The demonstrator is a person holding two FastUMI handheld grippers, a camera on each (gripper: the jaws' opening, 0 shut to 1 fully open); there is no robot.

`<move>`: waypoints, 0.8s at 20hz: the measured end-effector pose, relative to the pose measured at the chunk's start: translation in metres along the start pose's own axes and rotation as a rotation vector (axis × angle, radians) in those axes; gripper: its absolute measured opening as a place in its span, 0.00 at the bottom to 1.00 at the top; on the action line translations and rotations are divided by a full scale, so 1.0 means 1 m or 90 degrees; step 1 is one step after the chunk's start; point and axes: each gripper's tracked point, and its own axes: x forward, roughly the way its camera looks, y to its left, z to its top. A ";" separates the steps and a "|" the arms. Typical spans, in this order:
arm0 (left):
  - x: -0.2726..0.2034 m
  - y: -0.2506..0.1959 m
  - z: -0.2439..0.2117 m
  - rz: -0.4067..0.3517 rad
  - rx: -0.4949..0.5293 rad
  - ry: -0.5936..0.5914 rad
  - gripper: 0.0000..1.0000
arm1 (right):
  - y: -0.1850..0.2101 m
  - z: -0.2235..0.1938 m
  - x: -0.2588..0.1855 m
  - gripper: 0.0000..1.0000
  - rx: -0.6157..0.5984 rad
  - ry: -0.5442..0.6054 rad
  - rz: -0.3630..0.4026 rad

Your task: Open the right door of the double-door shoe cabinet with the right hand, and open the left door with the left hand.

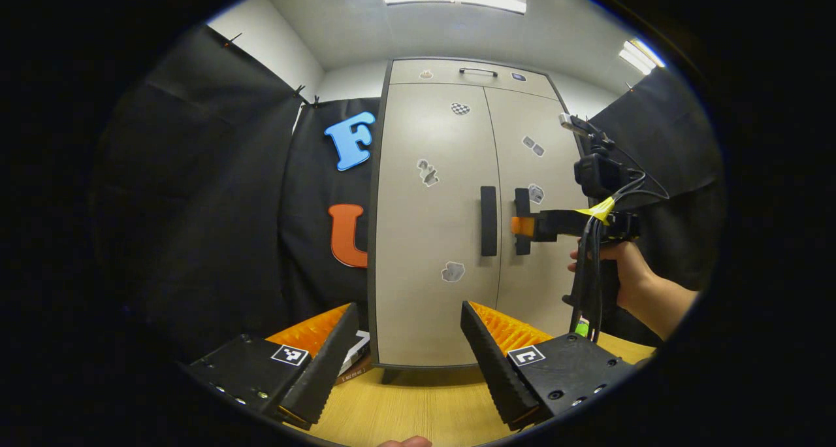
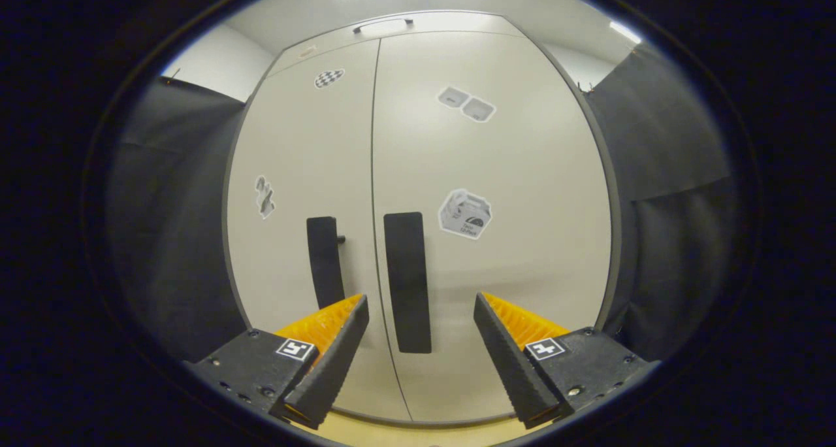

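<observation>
Both doors are closed. The right gripper [image 2: 421, 352], fingers apart, straddles the right handle [image 2: 406, 282]; the left gripper [image 1: 408, 359], fingers apart, faces the cabinet [image 1: 431, 238].

Beige shoe cabinet [image 1: 431, 238] upright on tabletop; both doors shut; black vertical handles [image 2: 406, 280] flank centre seam.

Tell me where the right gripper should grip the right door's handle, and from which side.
Grip the right door handle, a tall, narrow vertical bar, about mid-height, one finger on each long side, coming straight on. The open right gripper already straddles it. Both doors look closed.
</observation>
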 end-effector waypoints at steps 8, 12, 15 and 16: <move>0.010 0.004 -0.007 -0.007 -0.010 0.002 0.95 | 0.005 -0.005 0.026 0.84 -0.020 0.009 -0.022; 0.008 0.008 -0.002 0.000 -0.011 -0.001 0.95 | 0.003 -0.012 0.032 0.72 -0.005 0.021 -0.027; 0.011 0.010 -0.006 0.002 -0.016 0.007 0.95 | 0.000 -0.013 0.036 0.64 -0.014 0.020 -0.040; 0.012 0.009 -0.007 -0.001 -0.019 0.010 0.95 | 0.002 -0.012 0.036 0.60 -0.016 0.020 -0.032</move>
